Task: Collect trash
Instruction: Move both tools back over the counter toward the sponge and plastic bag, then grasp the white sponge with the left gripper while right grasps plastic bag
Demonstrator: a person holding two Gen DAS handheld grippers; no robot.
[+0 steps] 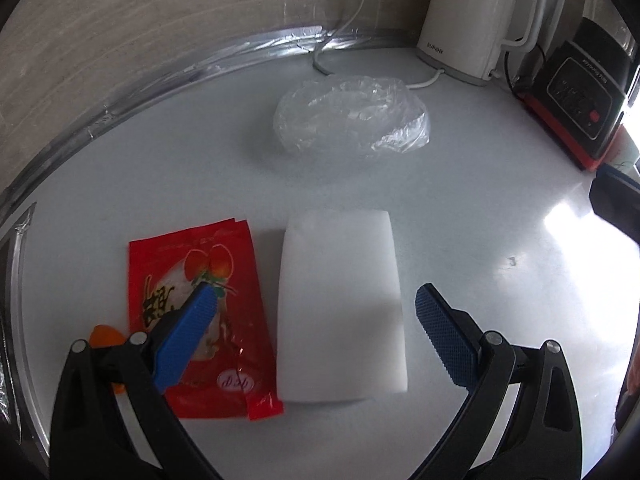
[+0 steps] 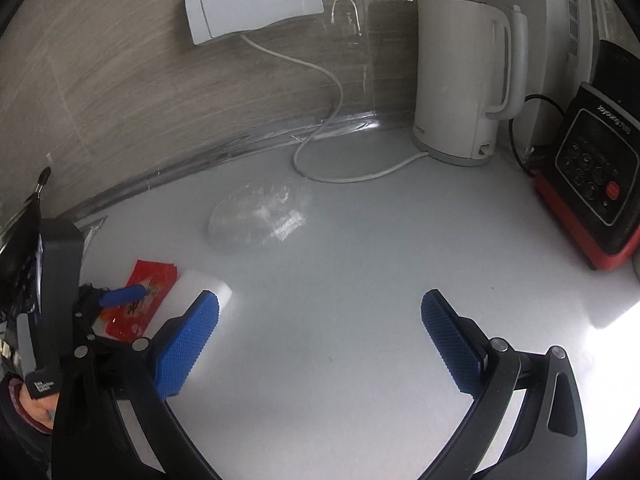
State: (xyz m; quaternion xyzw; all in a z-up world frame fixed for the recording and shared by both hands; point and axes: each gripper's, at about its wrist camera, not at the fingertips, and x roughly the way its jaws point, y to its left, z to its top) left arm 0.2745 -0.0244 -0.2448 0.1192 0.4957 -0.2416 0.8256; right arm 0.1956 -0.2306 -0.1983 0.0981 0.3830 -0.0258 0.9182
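Both fingers of the left gripper (image 1: 316, 300) are seen spread wide apart in the left wrist view, with nothing held between them. A white foam block (image 1: 342, 304) is framed between the blue pads, lying flat on the white counter (image 1: 460, 200). The left pad (image 1: 188, 336) is seen over a red snack wrapper (image 1: 200, 320), which lies just beside the block on its left. A small orange piece (image 1: 106, 336) is partly hidden behind the left finger. Farther back, a crumpled clear plastic bag (image 1: 352, 116) is seen near a white kettle (image 1: 468, 20) and its cord (image 1: 348, 20). A black and red appliance (image 1: 576, 100) is placed at the right.

From the right wrist view, the right gripper (image 2: 320, 316) is likewise seen open and empty, over bare counter (image 2: 340, 320). The foam block (image 2: 204, 286), the wrapper (image 2: 148, 280) and the left gripper (image 2: 120, 296) are found at the left, the plastic bag (image 2: 260, 216) beyond them. The kettle (image 2: 460, 80) and appliance (image 2: 592, 176) are set against the wall.
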